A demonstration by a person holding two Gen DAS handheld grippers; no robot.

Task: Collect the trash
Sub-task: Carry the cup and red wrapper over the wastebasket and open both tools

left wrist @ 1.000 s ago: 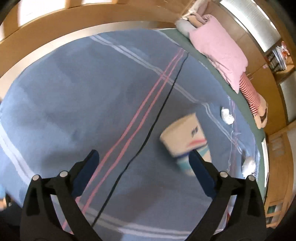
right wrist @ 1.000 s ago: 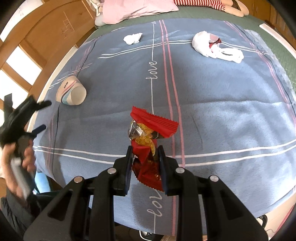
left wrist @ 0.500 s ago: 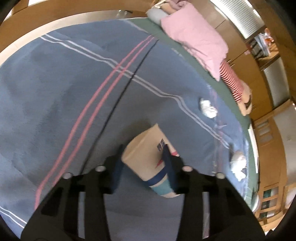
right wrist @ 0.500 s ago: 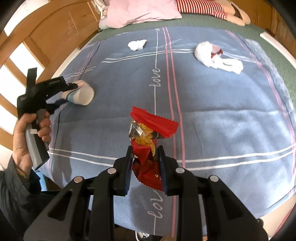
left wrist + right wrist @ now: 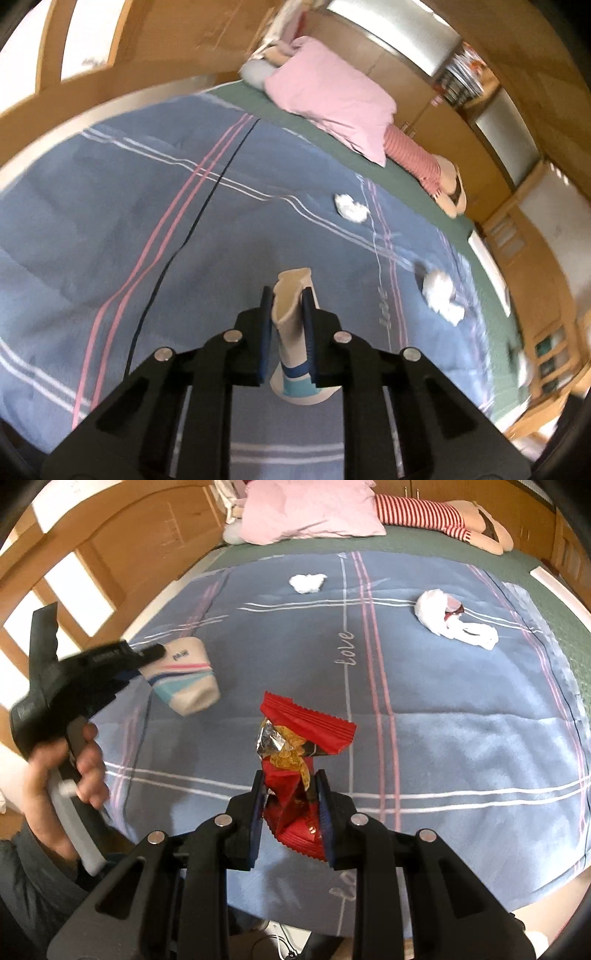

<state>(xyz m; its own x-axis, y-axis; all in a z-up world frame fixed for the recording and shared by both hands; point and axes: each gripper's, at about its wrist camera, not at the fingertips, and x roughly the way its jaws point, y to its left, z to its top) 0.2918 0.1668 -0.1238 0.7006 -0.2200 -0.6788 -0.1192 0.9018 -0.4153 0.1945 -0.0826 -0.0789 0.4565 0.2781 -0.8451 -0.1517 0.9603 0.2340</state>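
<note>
Two grippers, both loaded. My left gripper (image 5: pixel 287 314) is pinched on the paper cup (image 5: pixel 293 332): the blue pads press its flattened wall from either side, the squashed rim pokes out past the fingertips and the banded base hangs back toward my wrist. In the right wrist view the same cup (image 5: pixel 184 679) is held clear of the bedspread (image 5: pixel 461 738), above its left edge, and my left hand (image 5: pixel 62 775) is wrapped round the handle.

My right gripper (image 5: pixel 290 794) is clamped on the red snack wrapper (image 5: pixel 295 760). The lower half of the wrapper sits between the pads; the torn upper half (silver lining and a yellow print showing) fans out beyond the fingertips, above the near edge of the bedspread.

Remaining items lie on the bedspread, apart from all my fingers. A crumpled white tissue (image 5: pixel 307 583) sits near the far edge, just left of the pink centre stripes. A knotted white plastic bag (image 5: pixel 450 620) with something dark red at its mouth lies toward the far right corner; the left wrist view shows it only as a blurred white lump (image 5: pixel 441 295).

Beyond the far edge, on the green sheet (image 5: pixel 424 542), rest a pink pillow (image 5: pixel 306 509) and a doll in red-and-white stripes (image 5: pixel 436 513).
</note>
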